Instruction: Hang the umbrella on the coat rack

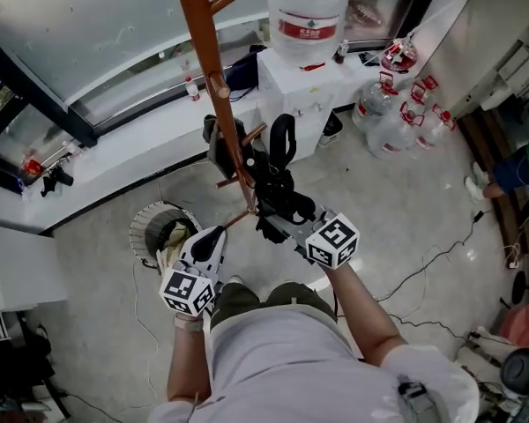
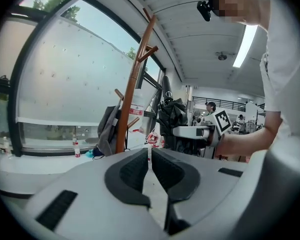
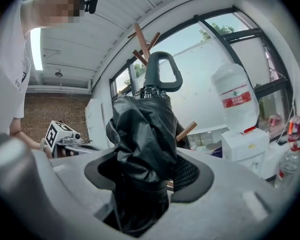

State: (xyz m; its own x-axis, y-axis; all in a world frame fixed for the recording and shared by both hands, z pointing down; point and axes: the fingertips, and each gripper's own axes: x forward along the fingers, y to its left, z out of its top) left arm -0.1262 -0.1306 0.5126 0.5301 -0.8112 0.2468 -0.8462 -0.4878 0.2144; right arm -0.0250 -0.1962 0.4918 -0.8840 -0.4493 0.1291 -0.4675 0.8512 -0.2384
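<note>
Cannot follow the coat rack [image 1: 207, 51] to its top in the head view: cut off at the upper edge. Cannot see its foot there either, lost behind the umbrella [image 1: 279, 170] and the right gripper [image 1: 278, 217]. Same trouble in the right gripper view with the umbrella's [image 3: 142, 134] lower end, sunk out of sight below the gripper's grey body. Hard to tell whether the umbrella touches the rack's pole or a peg; just beside it on the right, at any rate.

Right gripper [image 3: 145, 176] clamped on the umbrella, jaws held apart by the bundled fabric, gripping well below the handle [image 3: 162, 71]. Handle end up, ahead of the jaws, with the rack's [image 3: 140, 36] pegs showing behind it.

Left gripper [image 1: 213, 236] low and left of the pole, apart from the umbrella. Jaws [image 2: 150, 151] pressed almost together with only a thin slit between the pads, pinching nothing, aimed towards the rack [image 2: 135, 84].

Folded, black, glossy and crumpled cloth, loosely bunched rather than neatly wrapped. Dark loop handle, rounded and open in the middle.
</note>
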